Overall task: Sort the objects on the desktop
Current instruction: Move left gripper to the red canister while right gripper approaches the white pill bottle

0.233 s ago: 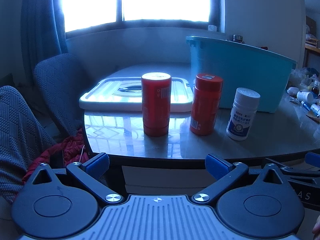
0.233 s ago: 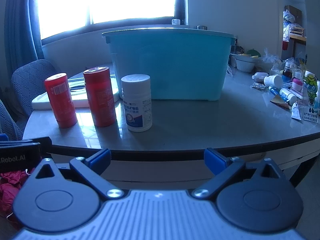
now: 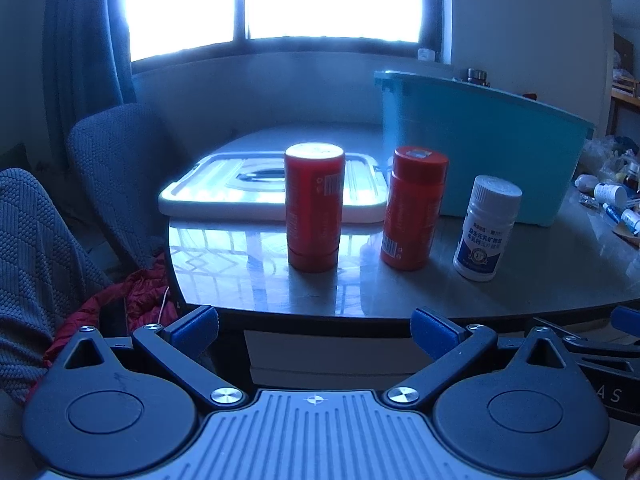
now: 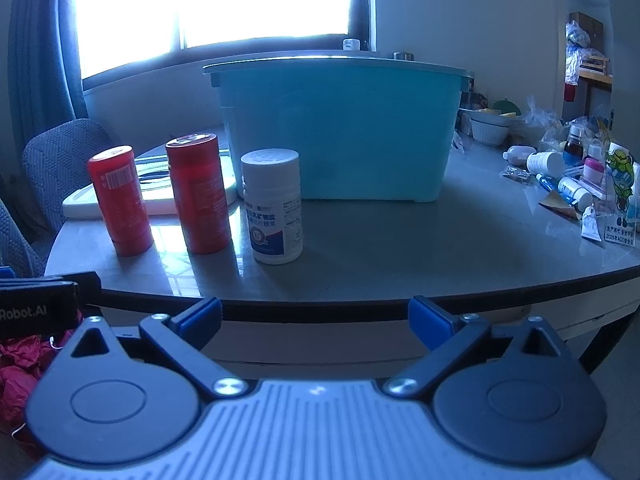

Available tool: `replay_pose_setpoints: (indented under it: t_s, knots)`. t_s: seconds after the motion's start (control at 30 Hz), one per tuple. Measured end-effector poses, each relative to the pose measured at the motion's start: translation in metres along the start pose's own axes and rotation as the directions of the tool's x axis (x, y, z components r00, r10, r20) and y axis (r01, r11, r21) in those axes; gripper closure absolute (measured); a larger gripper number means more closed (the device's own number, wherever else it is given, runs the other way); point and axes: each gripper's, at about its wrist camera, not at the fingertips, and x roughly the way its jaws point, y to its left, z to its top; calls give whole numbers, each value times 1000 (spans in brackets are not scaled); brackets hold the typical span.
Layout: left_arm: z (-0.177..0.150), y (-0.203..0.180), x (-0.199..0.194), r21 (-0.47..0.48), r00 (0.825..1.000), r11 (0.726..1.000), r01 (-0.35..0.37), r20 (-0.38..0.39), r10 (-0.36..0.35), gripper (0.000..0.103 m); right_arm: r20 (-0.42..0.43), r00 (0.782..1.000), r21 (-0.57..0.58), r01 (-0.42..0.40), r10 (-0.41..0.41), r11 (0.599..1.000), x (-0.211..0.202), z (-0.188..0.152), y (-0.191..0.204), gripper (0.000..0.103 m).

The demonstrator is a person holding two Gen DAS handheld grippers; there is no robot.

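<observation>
Two red canisters stand upright near the table's front edge: the left one [image 3: 315,206] [image 4: 119,200] and the right one [image 3: 414,213] [image 4: 197,192]. A white pill bottle [image 3: 487,227] [image 4: 273,206] with a blue label stands to their right. Behind them sits a tall teal bin [image 3: 480,140] [image 4: 340,128], with its white lid [image 3: 256,188] [image 4: 152,196] lying flat to the left. My left gripper [image 3: 314,330] hangs open in front of the table edge, facing the canisters. My right gripper [image 4: 315,318] is also open and holds nothing, below the edge, to the right of the bottle.
Small bottles, tubes and packets [image 4: 568,180] clutter the table's right end. A white bowl [image 4: 490,128] sits behind them. A grey chair [image 3: 116,176] stands left of the table, with a red garment [image 3: 132,300] below it. The left gripper's body [image 4: 40,304] shows at the right wrist view's left edge.
</observation>
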Motion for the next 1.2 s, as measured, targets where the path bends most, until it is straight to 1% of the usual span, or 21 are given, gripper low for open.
replay_pose_setpoints:
  t_s: [0.1,0.17,0.23,0.4,0.47,0.7,0.9,1.2]
  knots:
    - [1,-5,4,2,1000,1000,-17,-9,17,0,-2,1000,-2,3,-3,1000,0,1,-1,3]
    - [-1,6,-1,-8,1000,1000,-17,-6,17,0,2,1000,4,6,-6,1000,-1,0,-2,3]
    - [-1,9,-2,-13,1000,1000,-14,-2,14,0,-4,1000,-3,2,-2,1000,-1,1,0,3]
    - [4,7,3,-7,1000,1000,-2,18,2,0,17,1000,-18,3,-2,1000,-2,0,3,3]
    - [-1,12,-4,-13,1000,1000,2,30,-2,0,21,1000,-18,5,-5,1000,-1,1,2,3]
    - [-3,17,-3,-41,999,999,10,54,-8,0,36,999,-23,13,-13,1000,-2,-1,3,3]
    - [-1,17,4,-34,998,999,11,61,-9,0,45,999,-29,22,-20,999,1,4,5,3]
    - [4,22,16,-47,998,999,12,70,-9,0,22,1000,-19,16,-15,1000,10,5,5,3]
